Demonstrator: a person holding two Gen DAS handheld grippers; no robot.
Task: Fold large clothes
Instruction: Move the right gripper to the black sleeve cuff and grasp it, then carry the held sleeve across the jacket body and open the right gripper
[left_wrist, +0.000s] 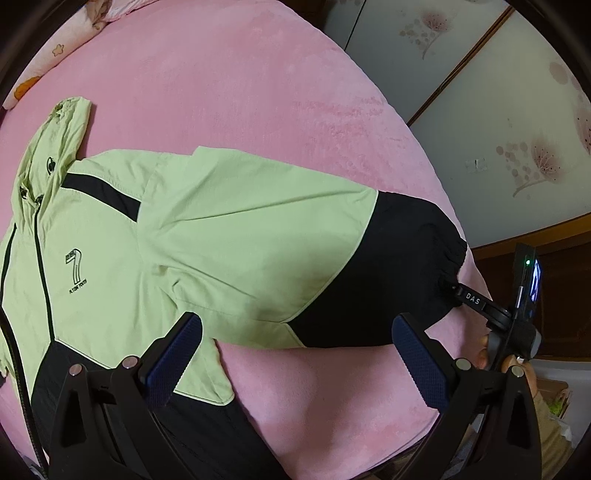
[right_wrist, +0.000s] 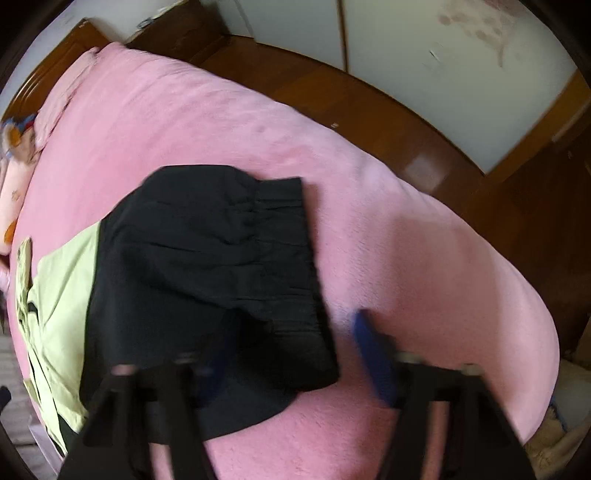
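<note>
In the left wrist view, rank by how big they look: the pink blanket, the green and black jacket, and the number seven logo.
1. pink blanket
2. green and black jacket
3. number seven logo, far the smallest

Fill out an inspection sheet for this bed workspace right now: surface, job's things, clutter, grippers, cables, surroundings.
Surface: pink blanket covering the bed, mostly smooth.
Job's things: green and black jacket lying flat, front up, zipped; hood toward the pillows, one sleeve stretched out sideways with its black cuff near the bed edge.
Clutter: patterned pillow at the head of the bed.
Grippers: left gripper open, above the sleeve and jacket hem; right gripper blurred, at the black cuff end, fingers either side of its edge, grip not clear.
Cables: nothing seen.
Surroundings: wooden floor, flower-patterned wardrobe doors, wooden headboard.
</note>
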